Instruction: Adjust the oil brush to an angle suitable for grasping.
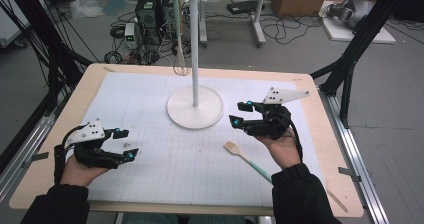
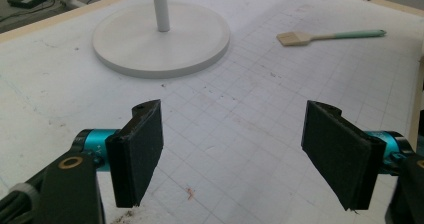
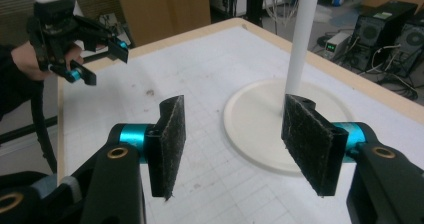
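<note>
Left gripper [image 1: 126, 143]: held low over the near left part of the white gridded mat [image 1: 150, 174], jaws standing apart with nothing between the pads [image 2: 140, 151], bare mat showing through the gap. Right gripper [image 1: 241, 113]: held above the right half of the mat, just beside the base of the stand, jaws likewise apart and empty, its pads [image 3: 170, 144] framing the mat and the stand's base. Spatula [image 1: 247, 159]: pale wooden blade, mint-green handle, lying flat on the mat near the right hand [image 1: 282, 151], blade pointing towards the middle of the table, handle running under the right wrist; touched by neither gripper. Stand [image 1: 194, 101]: white round base and upright pole, at the far centre of the mat. Whisk [image 1: 180, 54]: hanging from a hook at the top of the stand.
</note>
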A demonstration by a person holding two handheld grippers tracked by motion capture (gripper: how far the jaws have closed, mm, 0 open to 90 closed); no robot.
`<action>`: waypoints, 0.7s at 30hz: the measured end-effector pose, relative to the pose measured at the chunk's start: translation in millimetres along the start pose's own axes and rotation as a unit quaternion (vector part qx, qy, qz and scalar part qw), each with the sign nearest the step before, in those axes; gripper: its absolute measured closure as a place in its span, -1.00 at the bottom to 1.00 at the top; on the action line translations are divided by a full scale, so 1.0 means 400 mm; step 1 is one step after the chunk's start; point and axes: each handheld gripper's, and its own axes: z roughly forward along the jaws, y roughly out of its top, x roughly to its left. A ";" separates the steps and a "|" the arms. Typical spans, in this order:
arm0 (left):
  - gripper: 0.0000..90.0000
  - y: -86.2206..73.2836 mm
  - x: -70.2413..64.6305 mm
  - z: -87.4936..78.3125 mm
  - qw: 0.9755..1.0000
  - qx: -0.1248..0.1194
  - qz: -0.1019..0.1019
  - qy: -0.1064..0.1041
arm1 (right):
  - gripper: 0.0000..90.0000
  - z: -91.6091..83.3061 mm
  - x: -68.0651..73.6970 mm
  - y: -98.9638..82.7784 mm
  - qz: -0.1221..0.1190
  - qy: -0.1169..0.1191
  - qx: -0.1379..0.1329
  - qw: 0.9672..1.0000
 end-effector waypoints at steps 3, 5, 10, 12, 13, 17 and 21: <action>-0.44 0.000 0.000 0.001 1.000 0.000 0.000 0.001 | -0.08 -0.003 0.002 -0.023 0.007 -0.001 0.001 1.000; -0.44 -0.001 0.000 0.002 1.000 0.000 0.000 0.001 | -0.09 -0.003 0.003 -0.039 0.009 -0.003 0.000 1.000; -0.44 0.000 0.000 0.002 1.000 0.001 0.001 0.002 | -0.10 0.000 0.002 -0.071 0.010 -0.008 0.013 1.000; -0.44 0.000 0.000 0.003 1.000 0.001 0.001 0.002 | -0.11 0.002 0.003 -0.081 0.008 -0.013 0.023 1.000; -0.44 0.000 -0.001 0.003 1.000 0.001 0.000 0.003 | -0.11 0.004 0.003 -0.086 0.005 -0.013 0.028 0.999; -0.44 -0.002 -0.001 0.002 1.000 0.000 0.000 0.002 | -0.14 0.009 0.004 -0.104 0.000 -0.019 0.044 0.999; -0.44 -0.002 -0.001 0.000 1.000 0.001 0.001 0.003 | -0.16 0.014 0.002 -0.122 -0.011 -0.026 0.062 0.998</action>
